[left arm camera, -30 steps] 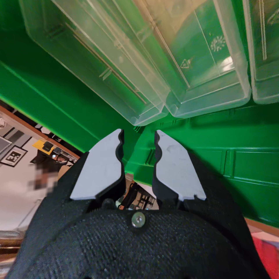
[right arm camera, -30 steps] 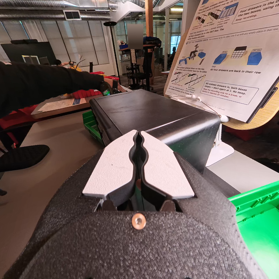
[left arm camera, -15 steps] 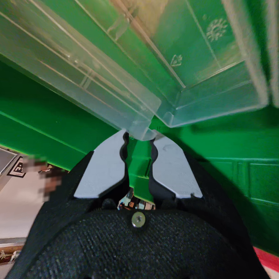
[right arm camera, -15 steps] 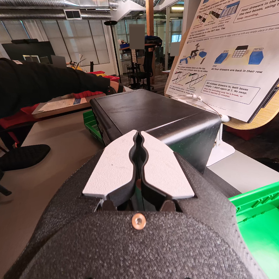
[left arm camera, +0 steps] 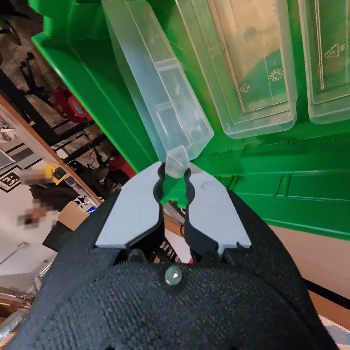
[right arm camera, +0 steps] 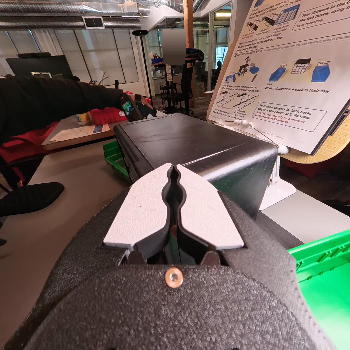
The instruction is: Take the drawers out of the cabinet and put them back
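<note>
In the left wrist view, the left tongs (left arm camera: pixel 175 169) pinch the small front tab of a clear plastic drawer (left arm camera: pixel 161 91), which is tilted up on its side inside a green bin (left arm camera: pixel 284 189). Beside that drawer, farther from the bin's left wall, two more clear drawers (left arm camera: pixel 251 66) lie flat on the bin's floor, the second one (left arm camera: pixel 331 60) cut off by the frame edge. In the right wrist view, the right tongs (right arm camera: pixel 173 167) are pressed together with nothing between them, at the near edge of the black cabinet (right arm camera: pixel 189 138) top. Left of the cabinet a dark sleeve (right arm camera: pixel 56 100) reaches across; behind the cabinet leans an instruction sheet (right arm camera: pixel 280 75); a second green bin (right arm camera: pixel 325 269) lies on the surface at the cabinet's near right.
</note>
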`<state>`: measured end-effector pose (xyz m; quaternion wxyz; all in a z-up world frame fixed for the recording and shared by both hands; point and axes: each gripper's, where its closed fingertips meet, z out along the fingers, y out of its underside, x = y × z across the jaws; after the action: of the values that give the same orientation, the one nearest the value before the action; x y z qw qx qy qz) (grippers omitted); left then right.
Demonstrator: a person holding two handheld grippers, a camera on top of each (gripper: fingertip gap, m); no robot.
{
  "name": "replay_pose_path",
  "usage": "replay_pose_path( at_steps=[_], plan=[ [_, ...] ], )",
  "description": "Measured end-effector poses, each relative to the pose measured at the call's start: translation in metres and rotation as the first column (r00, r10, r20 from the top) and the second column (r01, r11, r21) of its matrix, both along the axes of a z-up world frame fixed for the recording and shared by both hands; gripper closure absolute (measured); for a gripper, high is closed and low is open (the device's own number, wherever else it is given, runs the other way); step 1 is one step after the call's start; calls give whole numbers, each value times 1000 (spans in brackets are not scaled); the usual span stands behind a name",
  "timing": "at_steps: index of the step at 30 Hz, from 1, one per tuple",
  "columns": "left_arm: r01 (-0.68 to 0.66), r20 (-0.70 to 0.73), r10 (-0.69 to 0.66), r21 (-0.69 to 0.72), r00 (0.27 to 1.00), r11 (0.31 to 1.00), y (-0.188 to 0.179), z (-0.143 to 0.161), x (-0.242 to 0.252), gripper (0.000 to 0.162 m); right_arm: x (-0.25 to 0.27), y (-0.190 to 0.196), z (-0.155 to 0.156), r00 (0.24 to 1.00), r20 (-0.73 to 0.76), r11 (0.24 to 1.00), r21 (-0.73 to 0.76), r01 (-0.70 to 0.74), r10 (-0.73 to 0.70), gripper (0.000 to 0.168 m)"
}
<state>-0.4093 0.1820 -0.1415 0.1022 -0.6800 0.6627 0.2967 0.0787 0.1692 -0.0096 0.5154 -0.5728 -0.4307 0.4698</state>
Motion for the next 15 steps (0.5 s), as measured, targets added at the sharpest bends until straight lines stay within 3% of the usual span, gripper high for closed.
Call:
replay_pose_path(
  at_steps=[9,15],
  plan=[
    [-92,85,85,89,993,992,-29,61,17,144,0,0,0,1000,5,1000,5,2,-2,168],
    [-159,184,124,192,975,968,-95,123,52,144,0,0,-1,1000,18,1000,17,11,-11,168]
  ],
)
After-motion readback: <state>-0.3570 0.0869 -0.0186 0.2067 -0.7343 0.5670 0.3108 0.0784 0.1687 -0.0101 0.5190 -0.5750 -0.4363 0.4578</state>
